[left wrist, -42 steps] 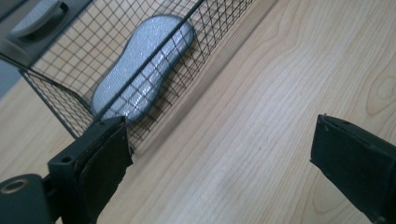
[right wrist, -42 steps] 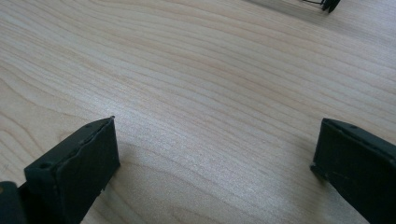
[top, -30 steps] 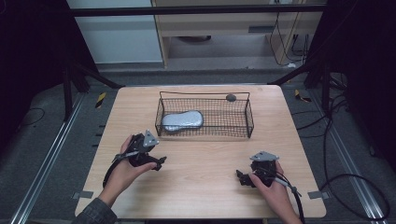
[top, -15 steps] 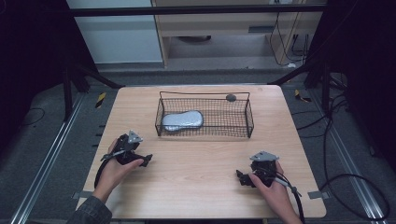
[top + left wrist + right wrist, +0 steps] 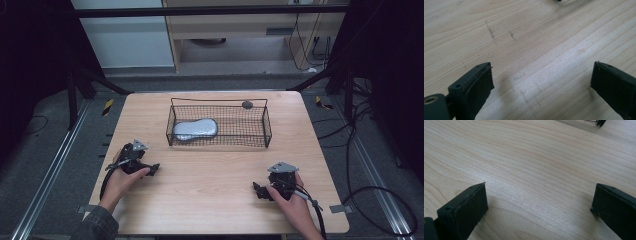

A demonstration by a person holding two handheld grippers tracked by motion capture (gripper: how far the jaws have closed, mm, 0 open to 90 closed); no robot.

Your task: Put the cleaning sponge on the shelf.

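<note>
Both grippers are resting low over the wooden table [image 5: 210, 175], and each is showing its 2 jaws spread wide with only bare wood grain between them. The left gripper [image 5: 150, 169] is sitting at the near left of the tabletop, held in the person's left hand [image 5: 120, 180]. The right gripper [image 5: 257, 190] is sitting at the near right, held in the right hand [image 5: 290, 200].

The thing nearest the work is a grey computer mouse [image 5: 195, 128], lying inside the black wire basket [image 5: 267, 130]. It is lying ahead of the left gripper and slightly toward its right, in the basket's left half, well apart from both grippers. A small dark round object [image 5: 247, 104] is perched at the basket's far rim; what it is cannot be told.

Judging from this, the hands are parked with nothing held. If the mouse is to be reached, the left gripper is the closer 1. It would do well to rise over the near wire wall first, come down from above, and keep the jaws wide across the narrow waist of the mouse before closing, without snagging the mesh.
</note>
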